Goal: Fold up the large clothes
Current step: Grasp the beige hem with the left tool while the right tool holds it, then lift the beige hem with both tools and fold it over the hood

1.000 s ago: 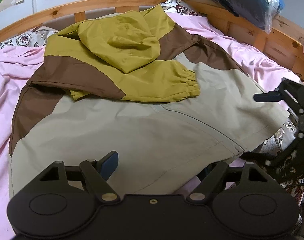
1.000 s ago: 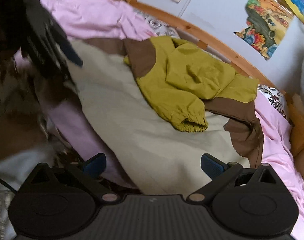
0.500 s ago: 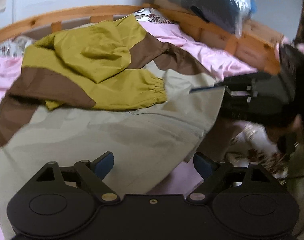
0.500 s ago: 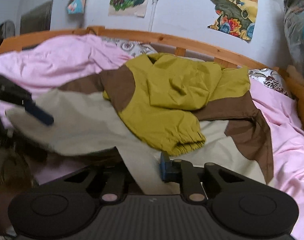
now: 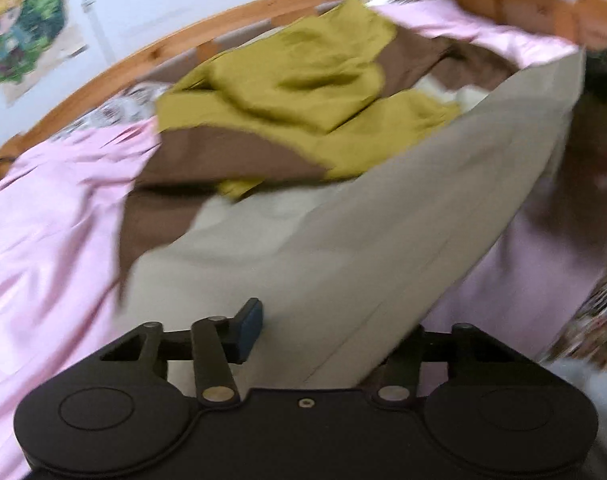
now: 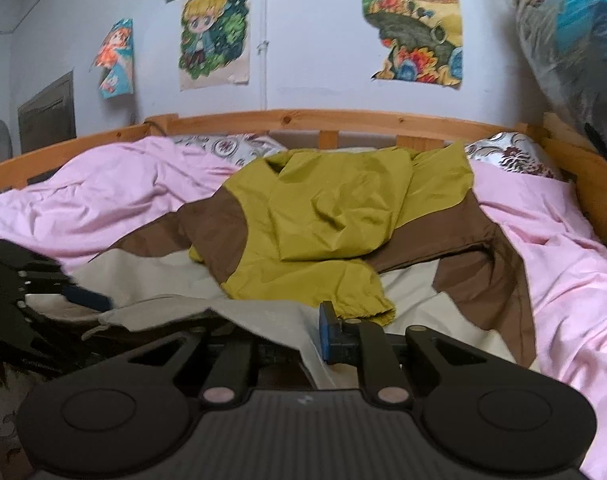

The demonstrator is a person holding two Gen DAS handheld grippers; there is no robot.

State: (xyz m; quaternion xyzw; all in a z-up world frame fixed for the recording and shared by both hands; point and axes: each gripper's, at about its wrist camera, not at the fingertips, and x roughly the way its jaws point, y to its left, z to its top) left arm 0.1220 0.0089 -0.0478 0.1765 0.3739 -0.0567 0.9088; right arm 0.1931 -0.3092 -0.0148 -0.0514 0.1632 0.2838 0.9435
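**Cloth, wood and matt plastic before you**

You are working with a jacket [image 6: 327,224] of thin woven cloth, smooth with a faint sheen, creased in its olive panels and flatter in its beige and brown ones. Under it you have a pink sheet [image 6: 575,264] of soft, wrinkled, slightly lustrous fabric. The bed rail [image 6: 303,118] is varnished knotty wood. Your right gripper [image 6: 303,334] is matt black plastic with a ribbed housing and dull metal pivot pins; your left gripper [image 5: 323,332] has a smooth matt shell. The posters [image 6: 417,24] are curling paper, and the bag [image 6: 575,40] is glossy clear plastic.
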